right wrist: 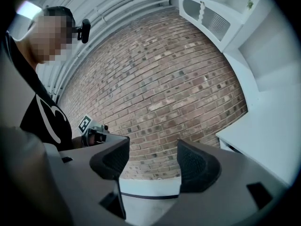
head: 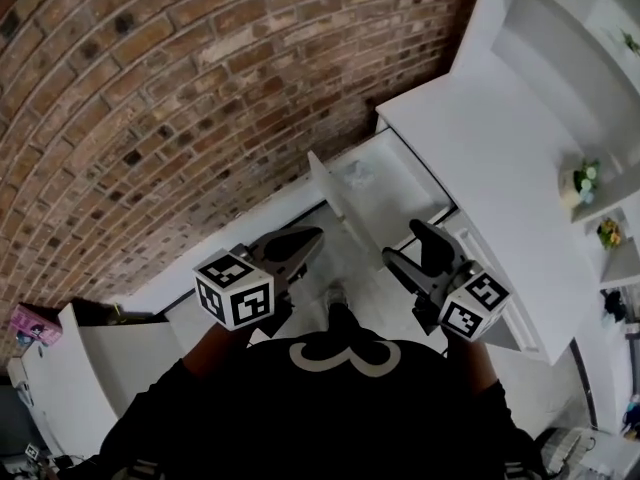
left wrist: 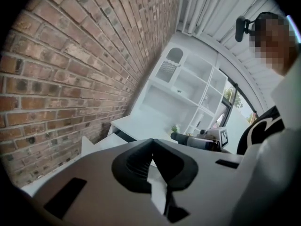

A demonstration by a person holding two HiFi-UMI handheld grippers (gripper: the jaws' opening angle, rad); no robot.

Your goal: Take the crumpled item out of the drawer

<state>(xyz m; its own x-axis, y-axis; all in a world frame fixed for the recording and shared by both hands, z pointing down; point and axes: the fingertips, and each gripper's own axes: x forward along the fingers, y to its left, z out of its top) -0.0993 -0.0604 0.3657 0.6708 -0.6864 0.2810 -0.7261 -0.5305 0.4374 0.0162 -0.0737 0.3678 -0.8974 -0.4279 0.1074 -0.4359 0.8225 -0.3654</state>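
A white drawer [head: 400, 196] stands pulled out of the white desk [head: 500, 148], in front of me. A small pale crumpled item [head: 357, 172] lies in its far left corner. My left gripper [head: 303, 241] hovers shut and empty, near and left of the drawer's front panel. My right gripper [head: 405, 246] hangs open over the drawer's near end, holding nothing. Both are clear of the item. In the left gripper view the jaws [left wrist: 151, 143] meet, with the right gripper [left wrist: 197, 140] beyond. The right gripper view shows its jaws [right wrist: 153, 157] parted against the brick wall.
A brick wall [head: 200, 98] runs behind the drawer. White shelves with small potted plants [head: 583, 180] rise at the right of the desk. A low white cabinet [head: 110, 358] stands at the left, with a pink object [head: 33, 323] on it.
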